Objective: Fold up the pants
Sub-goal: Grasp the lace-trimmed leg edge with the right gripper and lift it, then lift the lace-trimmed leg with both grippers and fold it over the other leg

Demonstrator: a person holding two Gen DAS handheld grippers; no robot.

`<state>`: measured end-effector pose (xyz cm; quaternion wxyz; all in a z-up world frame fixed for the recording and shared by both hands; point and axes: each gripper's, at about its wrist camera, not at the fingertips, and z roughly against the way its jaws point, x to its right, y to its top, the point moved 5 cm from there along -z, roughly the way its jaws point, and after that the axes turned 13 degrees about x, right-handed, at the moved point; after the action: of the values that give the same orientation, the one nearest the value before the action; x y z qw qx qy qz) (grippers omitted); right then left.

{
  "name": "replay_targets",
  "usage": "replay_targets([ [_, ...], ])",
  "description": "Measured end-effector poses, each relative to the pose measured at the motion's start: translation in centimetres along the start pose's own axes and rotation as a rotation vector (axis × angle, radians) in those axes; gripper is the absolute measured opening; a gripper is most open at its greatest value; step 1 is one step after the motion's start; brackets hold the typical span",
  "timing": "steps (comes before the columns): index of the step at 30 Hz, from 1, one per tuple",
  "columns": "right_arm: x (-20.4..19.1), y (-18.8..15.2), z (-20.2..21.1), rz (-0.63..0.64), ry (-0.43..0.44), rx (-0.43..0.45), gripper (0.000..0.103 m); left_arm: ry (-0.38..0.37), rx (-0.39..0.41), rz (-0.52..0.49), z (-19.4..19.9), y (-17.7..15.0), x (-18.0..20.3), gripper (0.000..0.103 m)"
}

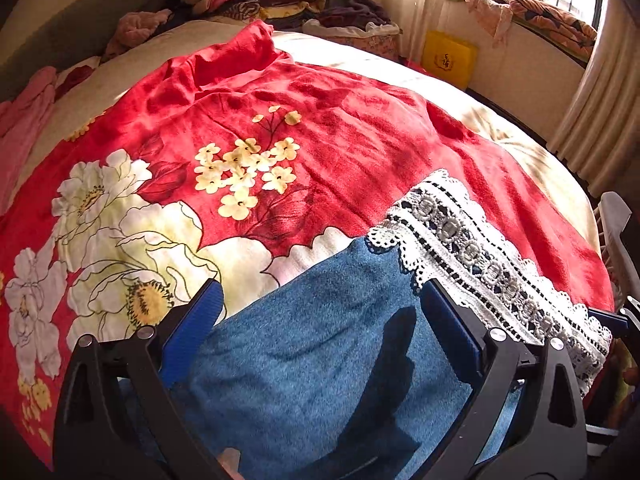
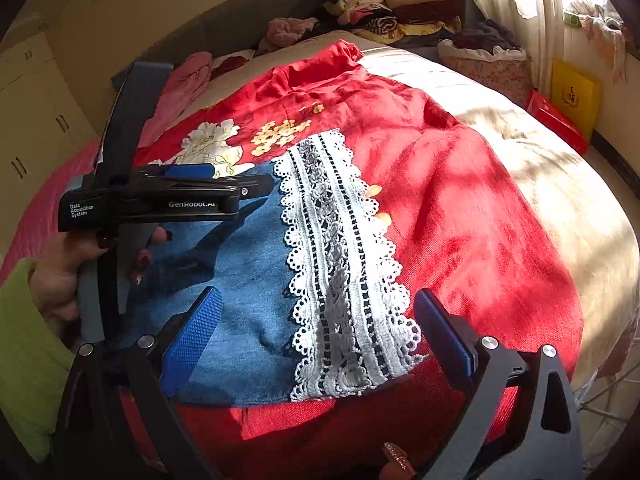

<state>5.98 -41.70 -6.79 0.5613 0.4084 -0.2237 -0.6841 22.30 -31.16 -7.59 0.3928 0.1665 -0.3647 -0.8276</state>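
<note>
Blue denim pants (image 1: 320,340) with a white lace hem (image 1: 472,240) lie folded on a red floral blanket (image 1: 320,128) on the bed. In the right wrist view the denim (image 2: 240,280) and lace (image 2: 340,272) lie in front of me. My left gripper (image 1: 320,300) is open, hovering over the denim with its jaws wide apart. It also shows in the right wrist view (image 2: 236,184), seen from the side above the pants' far left part. My right gripper (image 2: 316,312) is open above the near edge of the pants, straddling denim and lace.
A stack of folded clothes (image 2: 392,4) sits at the bed's far end. A basket of dark laundry (image 2: 484,56), a yellow box (image 2: 576,96) and a red box (image 2: 556,120) stand by the curtained window. A pink garment (image 2: 188,80) lies at the far left.
</note>
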Motion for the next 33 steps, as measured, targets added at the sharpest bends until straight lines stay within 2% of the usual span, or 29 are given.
replay_targets([
  [3,0.3,-0.4,-0.7,-0.019,0.005,-0.028,0.096,-0.040,-0.023,0.010,-1.2,-0.3,0.2,0.078],
  [4,0.4,-0.5,-0.9,-0.027,0.011,-0.035,0.090,-0.054,-0.028,0.020,-1.5,-0.4,0.3,0.073],
  [5,0.6,-0.6,-1.1,-0.032,0.002,-0.039,0.079,-0.067,-0.029,0.029,-1.6,-0.5,0.4,0.068],
  [6,0.8,-0.6,-1.1,-0.039,-0.007,-0.035,0.075,-0.078,-0.029,0.030,-1.6,-0.4,0.6,0.064],
  [8,0.9,-0.5,-0.7,-0.046,-0.005,-0.016,0.058,-0.102,-0.025,0.020,-1.5,-0.3,1.1,0.049],
  [11,0.9,-0.4,-0.5,-0.045,-0.001,-0.003,0.048,-0.119,-0.020,-0.010,-1.2,-0.2,1.9,0.039],
  [17,1.4,-0.2,0.0,-0.072,0.005,0.029,0.038,-0.129,-0.007,0.007,-1.5,-0.4,1.7,0.040],
  [27,1.0,-0.3,1.0,-0.059,0.017,0.067,0.038,-0.141,-0.003,-0.004,-0.7,-0.7,1.9,0.035],
  [31,0.7,-0.5,0.6,-0.048,0.012,0.046,0.038,-0.144,-0.005,0.003,-1.0,-0.8,1.8,0.035],
  [33,0.7,-0.6,0.6,-0.045,0.018,0.045,0.036,-0.134,-0.015,0.001,-1.0,-0.9,1.9,0.031],
])
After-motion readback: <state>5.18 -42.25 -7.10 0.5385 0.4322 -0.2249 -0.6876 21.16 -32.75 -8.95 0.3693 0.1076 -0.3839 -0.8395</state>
